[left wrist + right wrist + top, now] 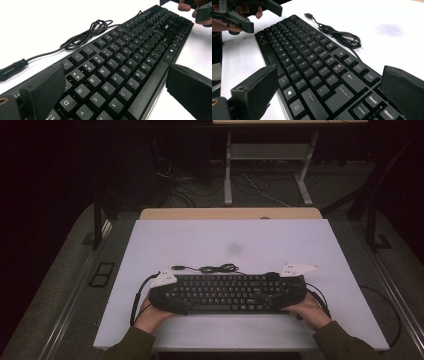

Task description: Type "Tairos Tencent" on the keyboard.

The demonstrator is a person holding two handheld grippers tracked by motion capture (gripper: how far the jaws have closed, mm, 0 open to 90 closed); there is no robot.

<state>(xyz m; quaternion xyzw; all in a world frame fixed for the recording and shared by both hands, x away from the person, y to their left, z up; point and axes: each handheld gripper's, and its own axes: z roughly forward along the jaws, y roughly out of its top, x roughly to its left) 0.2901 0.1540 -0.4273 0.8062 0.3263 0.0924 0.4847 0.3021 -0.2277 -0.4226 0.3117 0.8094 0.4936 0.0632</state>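
A black keyboard (227,292) lies across the front of the white table top (230,242). Its black cable (216,268) is coiled just behind it, ending in a USB plug (308,15). My left gripper (167,295) is at the keyboard's left end. In the left gripper view my left gripper (117,95) is open, its jaws set wide on either side of the Q-A-Z keys (82,91). My right gripper (287,290) is at the keyboard's right end. My right gripper (329,97) is also open, its jaws flanking the Shift and Enter keys (342,93). Whether the jaws touch the keyboard is unclear.
A faint grey smudge (234,249) marks the white surface behind the cable. A wooden desk edge (230,213) shows beyond the white top. Farther back, a table frame (267,165) and loose cables (175,185) stand on the dark floor.
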